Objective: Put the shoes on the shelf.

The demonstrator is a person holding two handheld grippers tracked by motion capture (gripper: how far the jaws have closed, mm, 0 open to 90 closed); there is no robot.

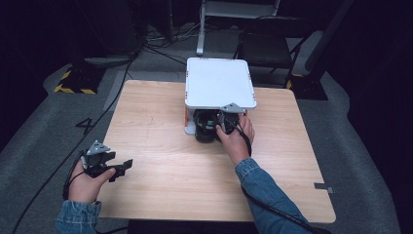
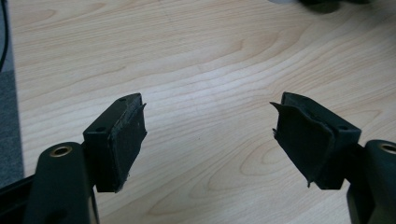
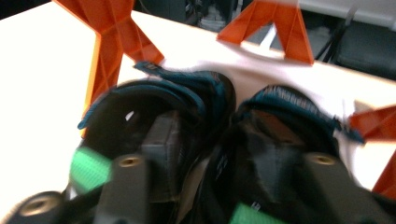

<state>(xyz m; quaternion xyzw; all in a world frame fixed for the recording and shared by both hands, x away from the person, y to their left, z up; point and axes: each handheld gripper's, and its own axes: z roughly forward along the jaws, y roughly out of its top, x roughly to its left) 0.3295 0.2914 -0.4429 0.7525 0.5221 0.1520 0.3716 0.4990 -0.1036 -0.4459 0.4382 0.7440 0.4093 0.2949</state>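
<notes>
Light wood-grain bench (image 1: 165,146) on grey carpeted floor, dark room, cables and a black chair (image 1: 265,48) behind. One white raised shelf (image 1: 219,83) on orange legs (image 3: 109,44) at the far middle. Two black shoes (image 3: 187,121) with teal trim and green tabs sit side by side under it. Right tongs (image 3: 205,154) parted, one jaw inside each shoe, pressing on nothing. Left tongs (image 2: 208,140) parted and empty over the near-left bench. No readable writing.

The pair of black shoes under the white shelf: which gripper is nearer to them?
Right. The right gripper is at the shoes, one jaw inside each; the left gripper hangs open near the table's front left corner.
</notes>
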